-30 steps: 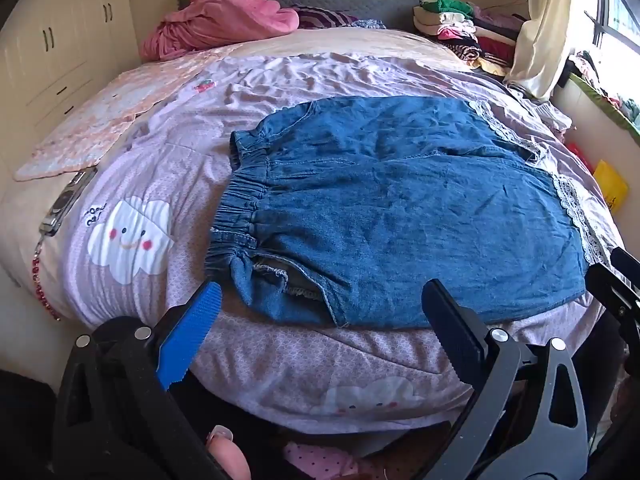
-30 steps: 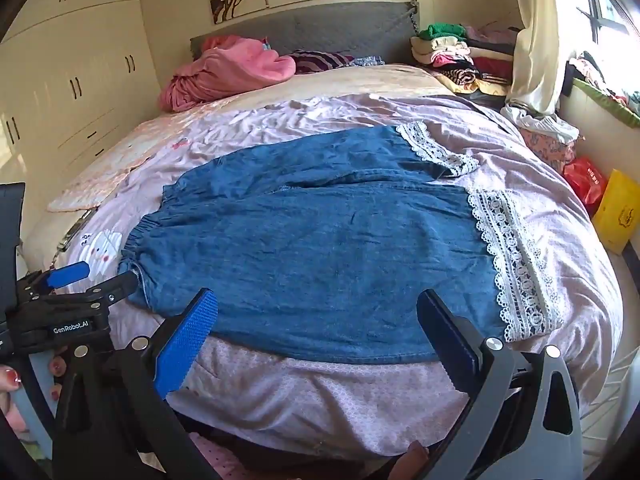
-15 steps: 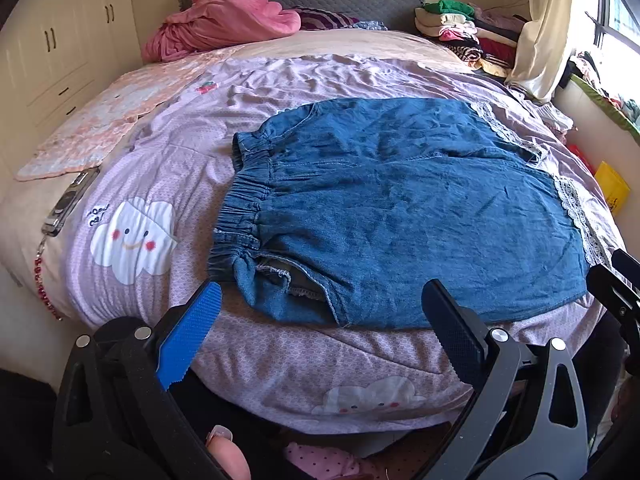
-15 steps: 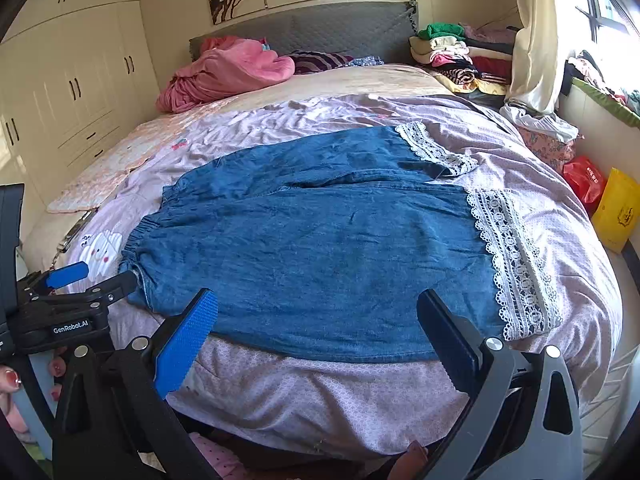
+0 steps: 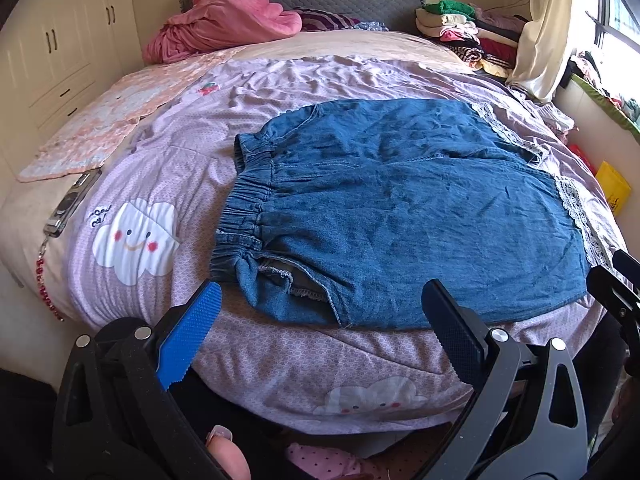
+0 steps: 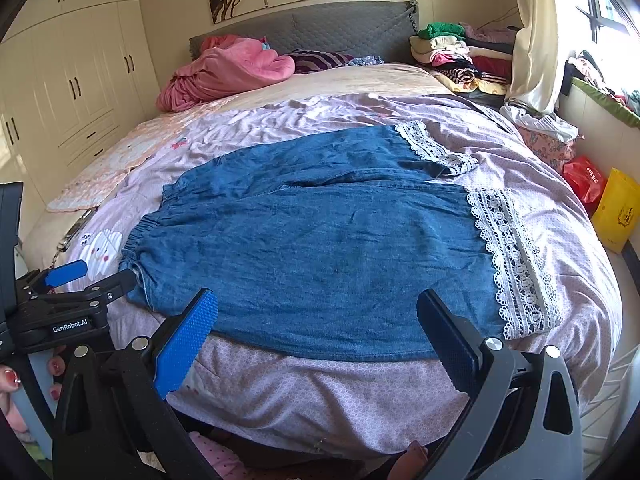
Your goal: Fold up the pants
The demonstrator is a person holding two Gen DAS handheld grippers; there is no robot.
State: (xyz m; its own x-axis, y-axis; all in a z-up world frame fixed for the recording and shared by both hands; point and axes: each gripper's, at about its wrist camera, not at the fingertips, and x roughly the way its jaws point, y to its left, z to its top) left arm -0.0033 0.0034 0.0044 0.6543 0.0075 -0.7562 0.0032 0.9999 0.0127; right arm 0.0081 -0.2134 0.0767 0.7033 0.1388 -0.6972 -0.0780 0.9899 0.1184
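Pants, blue denim with white lace cuffs [image 6: 320, 248], lie flat on the lilac bedspread [image 6: 320, 400], waistband at nine o'clock. Left gripper [image 5: 320, 320] and right gripper [image 6: 316, 320] hover at six o'clock, both spread wide, holding nothing. Risk: pinching one layer, or bedspread too, skews the fold.

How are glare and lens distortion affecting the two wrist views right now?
Left wrist view: the window is blown out at the right edge, but the denim pants are evenly lit and sharp. Right wrist view: the same window glare, fisheye bending of the wardrobe, dark corner vignetting.
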